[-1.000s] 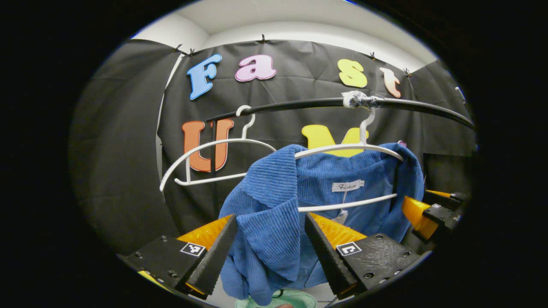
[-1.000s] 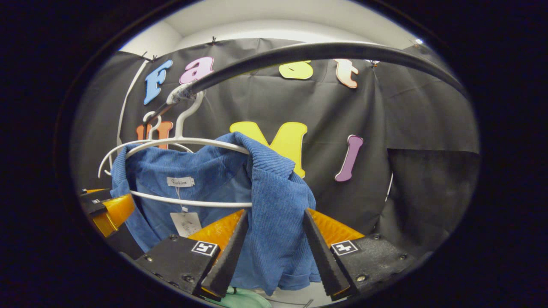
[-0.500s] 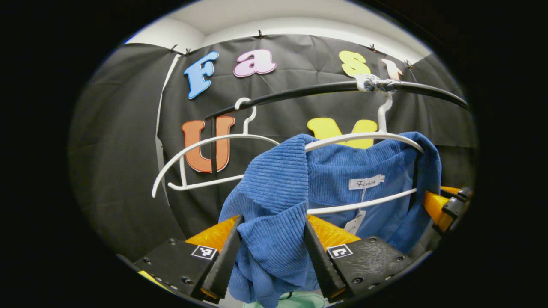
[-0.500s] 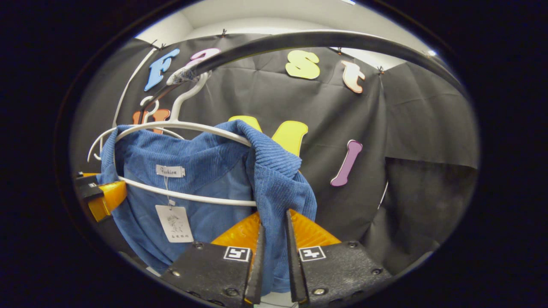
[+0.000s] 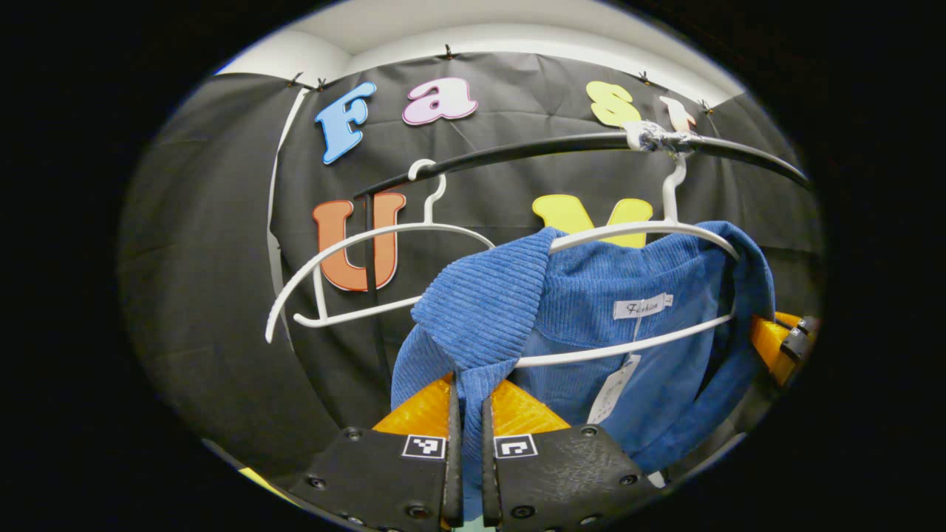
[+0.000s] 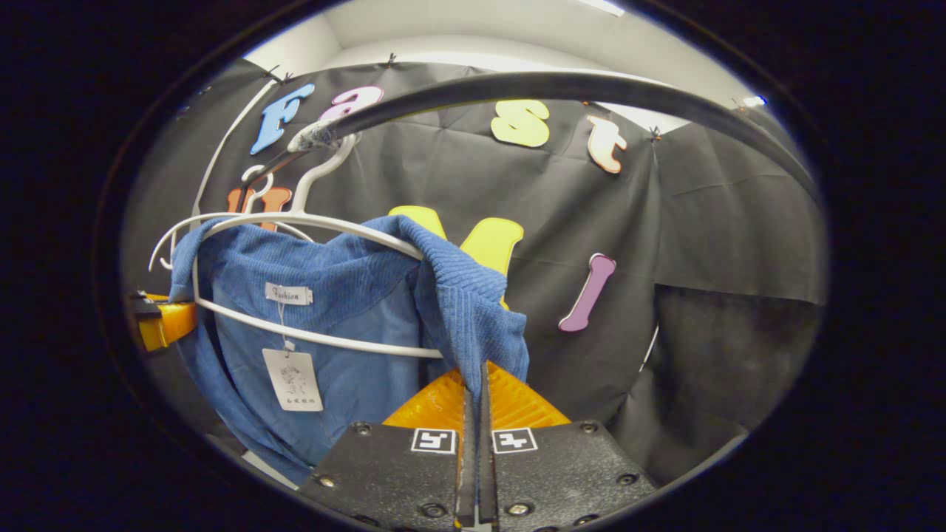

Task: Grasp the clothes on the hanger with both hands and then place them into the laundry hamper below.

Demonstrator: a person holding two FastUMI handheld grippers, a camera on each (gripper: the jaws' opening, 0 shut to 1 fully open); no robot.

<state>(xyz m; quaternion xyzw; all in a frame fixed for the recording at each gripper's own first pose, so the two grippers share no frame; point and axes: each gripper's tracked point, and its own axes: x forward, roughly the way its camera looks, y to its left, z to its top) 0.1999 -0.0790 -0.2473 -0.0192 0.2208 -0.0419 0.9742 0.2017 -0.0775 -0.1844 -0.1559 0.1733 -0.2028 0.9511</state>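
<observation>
Pinching one shoulder each, left gripper (image 5: pixel 471 443) and right gripper (image 6: pixel 477 451) clamp the shirt (image 5: pixel 591 295); hanger (image 5: pixel 635 230) sits above, between them.

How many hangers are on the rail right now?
2: a bare white hanger toward the rail's left end, and a second hanger carrying the blue garment.

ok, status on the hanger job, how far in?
Done: both grasps. The left gripper pinches one shoulder of the blue garment; the right gripper pinches the other. In hand: garment is draped on the white hanger, hooked on the black rail. Left: pull it off, lower it into the hamper.
</observation>
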